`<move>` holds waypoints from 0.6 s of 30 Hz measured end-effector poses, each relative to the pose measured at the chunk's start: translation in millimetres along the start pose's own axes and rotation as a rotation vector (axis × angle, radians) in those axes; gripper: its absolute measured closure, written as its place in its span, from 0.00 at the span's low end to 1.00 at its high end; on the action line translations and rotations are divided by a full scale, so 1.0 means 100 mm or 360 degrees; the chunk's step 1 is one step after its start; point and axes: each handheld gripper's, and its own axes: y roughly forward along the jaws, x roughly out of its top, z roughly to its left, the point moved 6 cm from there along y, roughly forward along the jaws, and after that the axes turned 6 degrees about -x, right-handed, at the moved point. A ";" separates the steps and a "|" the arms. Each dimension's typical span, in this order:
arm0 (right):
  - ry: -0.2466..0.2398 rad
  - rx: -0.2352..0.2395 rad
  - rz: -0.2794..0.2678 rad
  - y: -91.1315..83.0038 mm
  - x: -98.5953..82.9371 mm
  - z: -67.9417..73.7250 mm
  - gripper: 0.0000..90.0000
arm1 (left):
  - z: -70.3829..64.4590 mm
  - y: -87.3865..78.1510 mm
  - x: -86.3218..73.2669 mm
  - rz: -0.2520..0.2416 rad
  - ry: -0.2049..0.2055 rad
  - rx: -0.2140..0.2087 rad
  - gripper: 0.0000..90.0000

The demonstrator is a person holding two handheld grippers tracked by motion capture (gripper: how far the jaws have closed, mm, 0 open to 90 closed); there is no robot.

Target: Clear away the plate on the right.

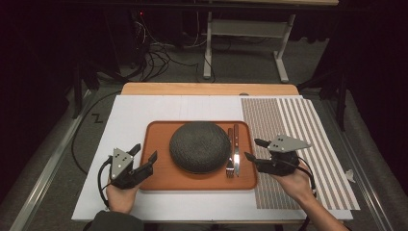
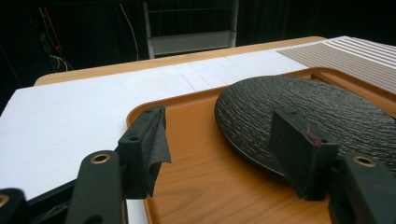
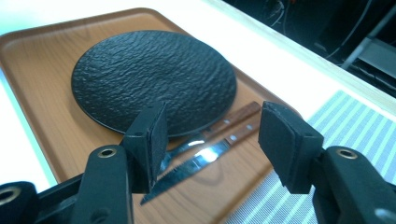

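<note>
While both of my grippers hang at the near corners of the tray (image 1: 156, 185), the knife (image 1: 236, 147) and fork (image 1: 230, 153) are what I judge the next move turns on. They lie side by side on the tray's right strip, between the dark plate (image 1: 199, 146) and the tray's right rim, wooden handles toward the far edge, blade tip and tines toward me. So their long axis runs near to far, roughly square to that near edge.

My right gripper (image 1: 254, 149) sits just off the tray's right edge, over the striped placemat (image 1: 298, 144), jaws spread and holding nothing, pointing left at the cutlery. In the right gripper view the knife (image 3: 205, 161) and fork (image 3: 187, 147) pass diagonally between and just beyond the two pads (image 3: 154, 140), so the open span already crosses their length. That is the nearer hand by far.

My left gripper (image 1: 144, 156) is at the tray's left edge, also spread and empty, one jaw over the white board (image 1: 125, 120), the other over the tray. In the left gripper view its pads (image 2: 149, 144) face the plate (image 2: 299, 112) rim, and the whole plate lies between it and the cutlery.

I would reach with the right, closing across the handles rather than along them.
</note>
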 end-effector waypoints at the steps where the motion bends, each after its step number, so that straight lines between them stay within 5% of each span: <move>1: 0.0021 -0.0002 -0.0006 -0.02 -0.02 -0.03 0.49 | 0.00 0.00 0.00 0.0001 0.0000 0.0000 0.41; 18: 0.0207 -0.0090 -0.0103 -0.29 -0.19 -0.34 0.44 | 0.01 -0.01 0.00 -0.0002 -0.0009 0.0005 0.41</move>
